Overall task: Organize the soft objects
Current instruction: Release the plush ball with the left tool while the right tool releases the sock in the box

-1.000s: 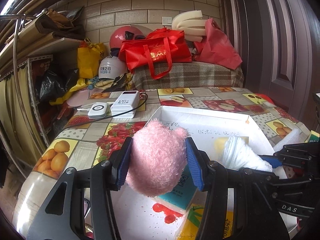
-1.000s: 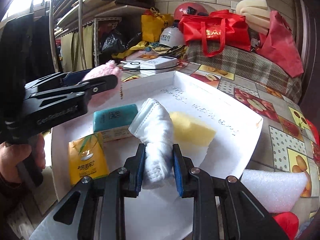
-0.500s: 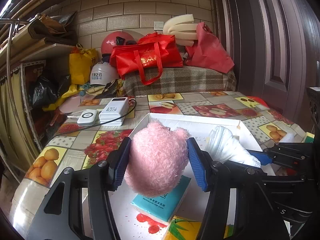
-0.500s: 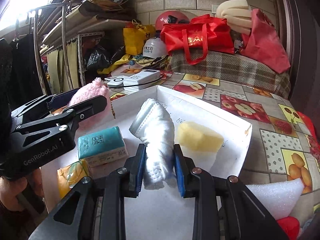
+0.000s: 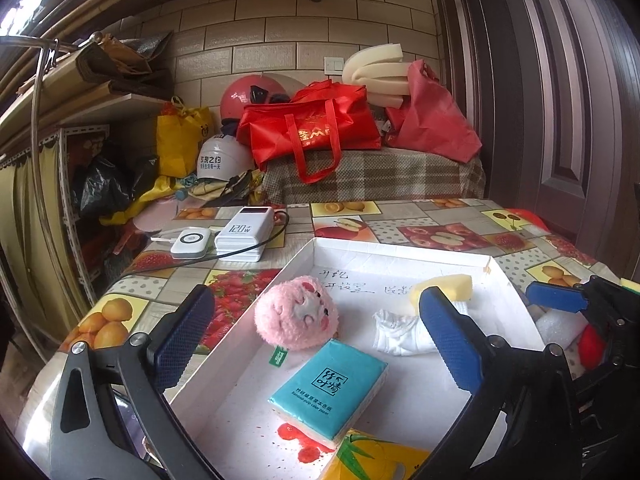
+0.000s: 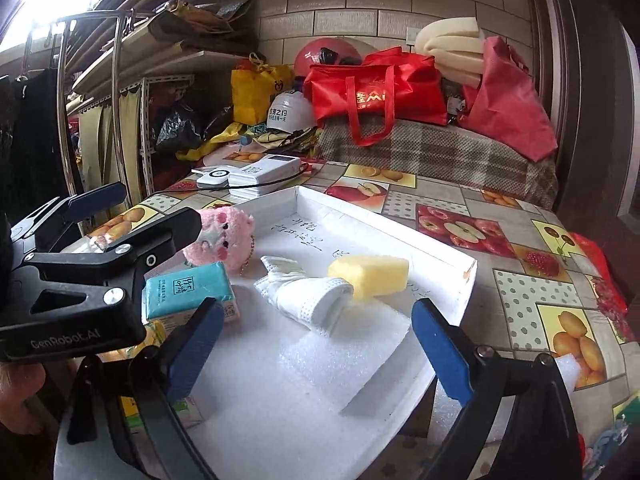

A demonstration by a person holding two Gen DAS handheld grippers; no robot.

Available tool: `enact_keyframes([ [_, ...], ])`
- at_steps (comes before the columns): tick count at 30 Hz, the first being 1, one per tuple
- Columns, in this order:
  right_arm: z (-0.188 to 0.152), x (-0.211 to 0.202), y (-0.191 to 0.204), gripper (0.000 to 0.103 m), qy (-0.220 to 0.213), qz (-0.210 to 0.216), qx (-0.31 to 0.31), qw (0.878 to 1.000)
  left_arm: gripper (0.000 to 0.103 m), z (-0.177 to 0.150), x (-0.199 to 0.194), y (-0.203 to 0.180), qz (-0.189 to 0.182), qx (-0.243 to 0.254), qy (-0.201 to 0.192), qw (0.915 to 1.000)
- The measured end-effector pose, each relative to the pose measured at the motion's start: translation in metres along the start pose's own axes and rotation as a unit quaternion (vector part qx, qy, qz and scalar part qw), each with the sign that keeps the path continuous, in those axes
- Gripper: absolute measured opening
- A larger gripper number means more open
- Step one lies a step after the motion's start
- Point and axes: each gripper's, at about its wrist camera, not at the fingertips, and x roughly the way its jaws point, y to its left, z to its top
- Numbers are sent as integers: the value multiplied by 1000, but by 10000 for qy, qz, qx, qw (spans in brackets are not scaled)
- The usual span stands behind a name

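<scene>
Both your jaws are spread wide, so lift the left gripper (image 5: 316, 340) and right gripper (image 6: 316, 340) straight up off the white tray (image 5: 304, 252), missing the pink plush toy (image 5: 298, 312).

Pink plush (image 5: 296, 316), yellow sponge (image 6: 370, 274), fruit-patterned tablecloth (image 6: 520, 248)

My left wrist camera sits low over the near left corner of the white tray (image 5: 312, 248), looking along its fingers toward the brick wall at twelve o'clock. My right one looks from the tray's (image 6: 468, 276) near right, angled toward eleven (close in, both). They share the tray and the red bag (image 5: 308, 128) (image 6: 376, 88).
</scene>
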Motion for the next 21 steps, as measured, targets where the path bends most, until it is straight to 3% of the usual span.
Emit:
enact_keyframes([
  [21, -1, -10, -2, 103, -239, -159, 147, 9995, 103, -2, -4, 6, 109, -135, -61, 9998],
])
